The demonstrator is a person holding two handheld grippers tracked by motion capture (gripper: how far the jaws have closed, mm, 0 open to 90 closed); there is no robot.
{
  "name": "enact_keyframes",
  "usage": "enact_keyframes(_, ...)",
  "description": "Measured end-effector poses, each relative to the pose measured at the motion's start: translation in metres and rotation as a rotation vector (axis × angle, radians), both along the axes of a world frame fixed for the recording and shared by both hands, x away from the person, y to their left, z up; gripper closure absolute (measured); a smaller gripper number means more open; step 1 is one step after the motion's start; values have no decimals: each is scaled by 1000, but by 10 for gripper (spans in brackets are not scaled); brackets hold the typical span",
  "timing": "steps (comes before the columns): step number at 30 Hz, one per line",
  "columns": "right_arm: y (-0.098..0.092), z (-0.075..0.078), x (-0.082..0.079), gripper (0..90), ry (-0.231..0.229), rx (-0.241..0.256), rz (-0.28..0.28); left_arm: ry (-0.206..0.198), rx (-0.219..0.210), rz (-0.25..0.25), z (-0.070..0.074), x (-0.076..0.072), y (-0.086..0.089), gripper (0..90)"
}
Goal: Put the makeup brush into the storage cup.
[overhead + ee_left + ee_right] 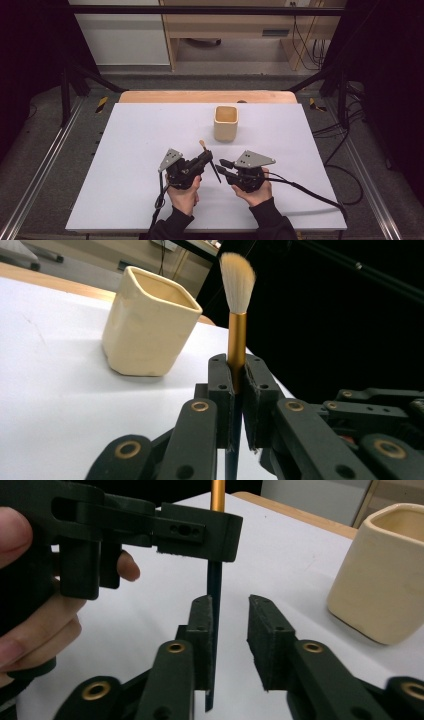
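A makeup brush [237, 320] stands clamped upright in the left tool [206, 158], its jaws closed on the gold ferrule, pale bristles up and the dark handle hanging below — held above the white surface [140, 150], near its middle. The right tool [225, 168] sits just right of it with jaws parted; in the right gripper view the handle's lower end lies between them, against one pad [202, 630] and clear of the other. The step in hand looks like a hand-over. The next move would call for the right tool to close on the handle before the left lets go, then carry the brush to the cream cup [226, 122] standing farther off. The handle's tip is cut off at the picture's edge; the cup's inside is hard to make out.
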State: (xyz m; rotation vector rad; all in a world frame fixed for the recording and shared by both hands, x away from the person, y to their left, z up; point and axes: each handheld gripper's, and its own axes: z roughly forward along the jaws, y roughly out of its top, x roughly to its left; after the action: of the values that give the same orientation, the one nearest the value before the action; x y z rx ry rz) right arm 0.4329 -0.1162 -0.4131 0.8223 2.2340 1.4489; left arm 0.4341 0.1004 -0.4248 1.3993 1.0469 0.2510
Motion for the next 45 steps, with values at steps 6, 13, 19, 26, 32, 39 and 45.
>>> enact_keyframes(6, 2, -4, 3, 627, 32, -20, -8, -28, 56, -8, 4, -3, -7, 829)
enact_keyframes(13, 3, -4, 4, 655, 48, -7, -14, -39, 77, -28, 4, -7, -18, 830)
enact_keyframes(19, 2, -4, 4, 742, 66, -1, -7, -38, 82, -38, 1, -8, -24, 830)
enact_keyframes(26, 2, -4, 4, 829, 91, -4, -10, -38, 91, -44, 0, -10, -27, 830)
enact_keyframes(32, 1, -2, 4, 834, 97, 5, -13, -34, 80, -50, 1, -9, -26, 824)
enact_keyframes(39, 1, -4, 6, 835, 89, -17, -36, -53, 63, -78, 9, -4, -15, 646)
enact_keyframes(45, -2, -3, 9, 834, 81, -22, -66, -72, 93, -97, 16, 1, 0, 510)
